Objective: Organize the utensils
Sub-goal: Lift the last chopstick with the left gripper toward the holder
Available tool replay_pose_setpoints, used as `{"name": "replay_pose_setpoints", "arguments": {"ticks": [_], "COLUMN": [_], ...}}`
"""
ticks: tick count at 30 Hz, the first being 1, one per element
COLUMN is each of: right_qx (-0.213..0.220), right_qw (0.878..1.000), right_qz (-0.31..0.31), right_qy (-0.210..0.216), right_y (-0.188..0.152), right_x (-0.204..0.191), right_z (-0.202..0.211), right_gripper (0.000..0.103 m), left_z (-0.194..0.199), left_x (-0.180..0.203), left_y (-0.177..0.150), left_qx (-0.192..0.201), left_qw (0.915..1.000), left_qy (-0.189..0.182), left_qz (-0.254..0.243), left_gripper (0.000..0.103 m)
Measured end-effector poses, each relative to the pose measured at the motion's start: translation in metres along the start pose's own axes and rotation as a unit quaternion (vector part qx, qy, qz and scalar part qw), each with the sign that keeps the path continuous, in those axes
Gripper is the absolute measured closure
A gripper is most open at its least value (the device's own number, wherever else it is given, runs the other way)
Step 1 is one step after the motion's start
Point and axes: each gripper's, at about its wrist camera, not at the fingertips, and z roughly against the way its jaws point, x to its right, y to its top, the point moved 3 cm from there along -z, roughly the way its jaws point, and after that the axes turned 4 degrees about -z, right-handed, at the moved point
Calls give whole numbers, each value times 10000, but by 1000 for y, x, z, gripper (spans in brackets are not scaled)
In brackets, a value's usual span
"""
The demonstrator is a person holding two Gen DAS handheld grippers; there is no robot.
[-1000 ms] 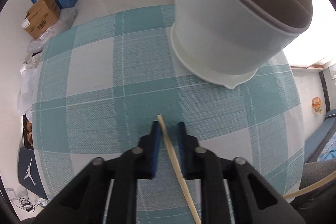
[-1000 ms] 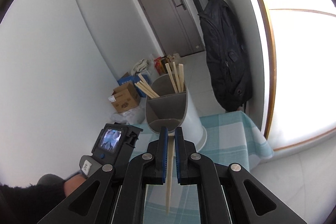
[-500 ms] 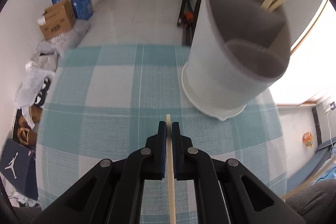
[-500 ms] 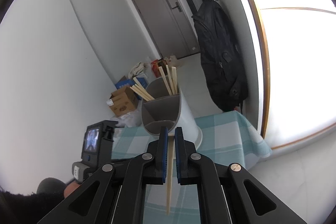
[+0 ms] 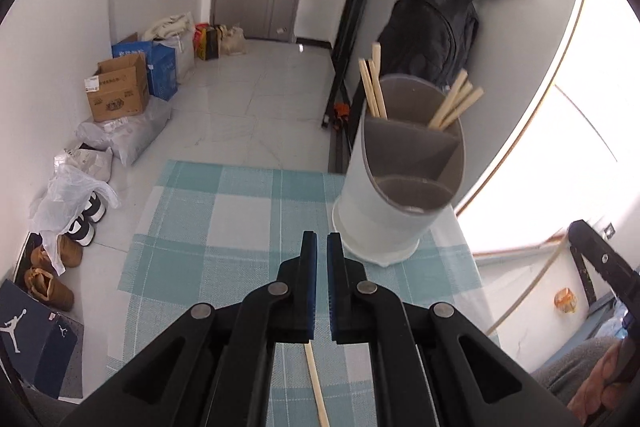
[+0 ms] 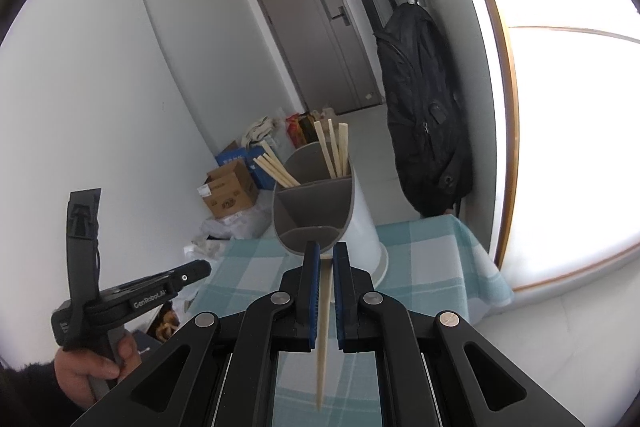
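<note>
Left wrist view: left gripper (image 5: pixel 322 241) pinched chopstick (image 5: pixel 316 383), stick trailing down to lower frame edge over checked tablecloth (image 5: pixel 224 227). Divided utensil holder (image 5: pixel 396 203) stood right of centre, chopsticks in its rear compartments.

Right wrist view: right gripper (image 6: pixel 326 253) pinched second chopstick (image 6: pixel 323 331) hanging downward; holder just beyond fingertips, at frame centre.

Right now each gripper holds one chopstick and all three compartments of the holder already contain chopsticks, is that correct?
Not quite: the holder has chopsticks in only two compartments; the near one is empty, as the left wrist view shows. Each gripper, left and right, does hold one chopstick.
</note>
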Motion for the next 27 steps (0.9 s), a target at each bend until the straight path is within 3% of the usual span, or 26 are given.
{"name": "replay_pose_setpoints", "arguments": {"ticks": [3, 4, 5, 7, 10, 15, 16, 19, 20, 22, 27], "right_qx": [-40, -53, -60, -51, 4, -75, -87, -101, -100, -104, -161], "right_qw": [10000, 10000, 10000, 10000, 9999, 9999, 9998, 9997, 9996, 9997, 9997], "right_qz": [-32, -25, -13, 53, 131, -73, -113, -179, -181, -164, -142], "right_qy": [30, 39, 45, 64, 57, 107, 114, 157, 174, 167, 143], "right_y": [-2, -3, -4, -4, -1, 3, 4, 6, 7, 7, 5], "right_x": [-3, -4, -5, -8, -9, 1, 2, 3, 3, 2, 0], "right_z": [-2, -3, -3, -3, -2, -8, -8, -10, -10, -11, -14], "right_gripper": [97, 97, 97, 97, 97, 97, 97, 97, 97, 97, 97], "left_z": [-21, -34, -50, -66, -91, -128, -128, -134, -136, -137, -136], "left_x": [-10, -14, -19, -21, -20, -16, -13, -3, 2, 7, 0], "left_y": [-7, -11, -16, -22, -23, -25, -21, -22, -21, -21, -19], "left_qx": [-501, -818, -1156, -1323, -1514, -2033, -1911, -2050, -2062, -2091, -2001], "left_qw": [9984, 9959, 9918, 9889, 9874, 9776, 9800, 9741, 9739, 9739, 9782], "left_qy": [13, 35, 14, -48, 284, 547, 560, 895, 844, 716, 454], "left_qz": [244, 396, 544, 674, 374, 67, -16, -320, -433, -511, -316], "left_gripper": [101, 88, 70, 67, 66, 66, 66, 68, 83, 97, 101]}}
